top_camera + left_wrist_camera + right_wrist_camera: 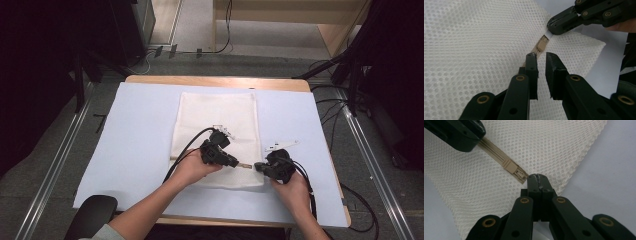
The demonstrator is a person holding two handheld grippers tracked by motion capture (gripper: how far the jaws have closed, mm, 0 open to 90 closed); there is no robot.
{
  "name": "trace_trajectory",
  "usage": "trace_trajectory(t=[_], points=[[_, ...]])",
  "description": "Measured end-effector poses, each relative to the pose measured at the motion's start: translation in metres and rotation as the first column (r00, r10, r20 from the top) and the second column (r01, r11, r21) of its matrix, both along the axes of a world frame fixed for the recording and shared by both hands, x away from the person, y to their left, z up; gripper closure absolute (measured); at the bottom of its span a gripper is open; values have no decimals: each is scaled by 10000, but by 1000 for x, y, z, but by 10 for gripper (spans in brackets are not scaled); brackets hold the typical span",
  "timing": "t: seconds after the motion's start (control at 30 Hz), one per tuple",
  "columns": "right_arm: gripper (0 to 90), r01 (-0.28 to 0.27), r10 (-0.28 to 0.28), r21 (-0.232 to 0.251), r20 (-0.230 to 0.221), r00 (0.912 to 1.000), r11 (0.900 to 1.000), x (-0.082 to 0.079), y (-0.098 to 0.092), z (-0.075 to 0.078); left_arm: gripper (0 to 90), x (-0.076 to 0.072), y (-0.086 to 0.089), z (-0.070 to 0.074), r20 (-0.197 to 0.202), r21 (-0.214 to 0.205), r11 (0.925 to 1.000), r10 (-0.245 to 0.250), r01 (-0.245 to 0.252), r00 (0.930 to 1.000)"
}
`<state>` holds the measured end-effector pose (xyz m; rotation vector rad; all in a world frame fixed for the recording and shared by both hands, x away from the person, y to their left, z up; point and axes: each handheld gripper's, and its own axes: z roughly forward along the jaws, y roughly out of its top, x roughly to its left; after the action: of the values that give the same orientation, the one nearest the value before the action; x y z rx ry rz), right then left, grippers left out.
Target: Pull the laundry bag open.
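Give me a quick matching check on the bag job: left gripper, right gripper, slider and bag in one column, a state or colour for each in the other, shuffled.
Column one:
1. left gripper
2. right gripper
3. slider
4. bag

Column two:
A. white mesh, lying flat on the sheet
B. jaws shut on the pull tab
C. beige, between the two grippers
D. jaws apart over the zipper

Pairs: 1-D, 2-B, 3-C, 4-A
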<state>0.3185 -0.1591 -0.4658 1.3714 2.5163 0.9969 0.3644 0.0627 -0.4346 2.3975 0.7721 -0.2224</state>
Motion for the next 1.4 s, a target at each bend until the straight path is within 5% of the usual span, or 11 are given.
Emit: trace_trajectory(t=[0.53,0.83,1.1,1.4], points=[[900,-137,139,-123,187,9997,9998,-1,1,0,836,4,-25,-12,-799,610,9975,403,-355,9960],[900,-167,171,-172,219,9996,9997,-2,2,0,810,9,-30,-15,-1520,535,9945,969,-897,9836],[900,-193,198,-216,230,9995,9996,-2,2,0,782,12,-25,-14,-1584,648,9885,1454,-1366,9766],[900,-181,187,-232,258,9995,9996,-2,3,0,773,16,-32,-18,-2139,399,9861,1664,-1616,9626]])
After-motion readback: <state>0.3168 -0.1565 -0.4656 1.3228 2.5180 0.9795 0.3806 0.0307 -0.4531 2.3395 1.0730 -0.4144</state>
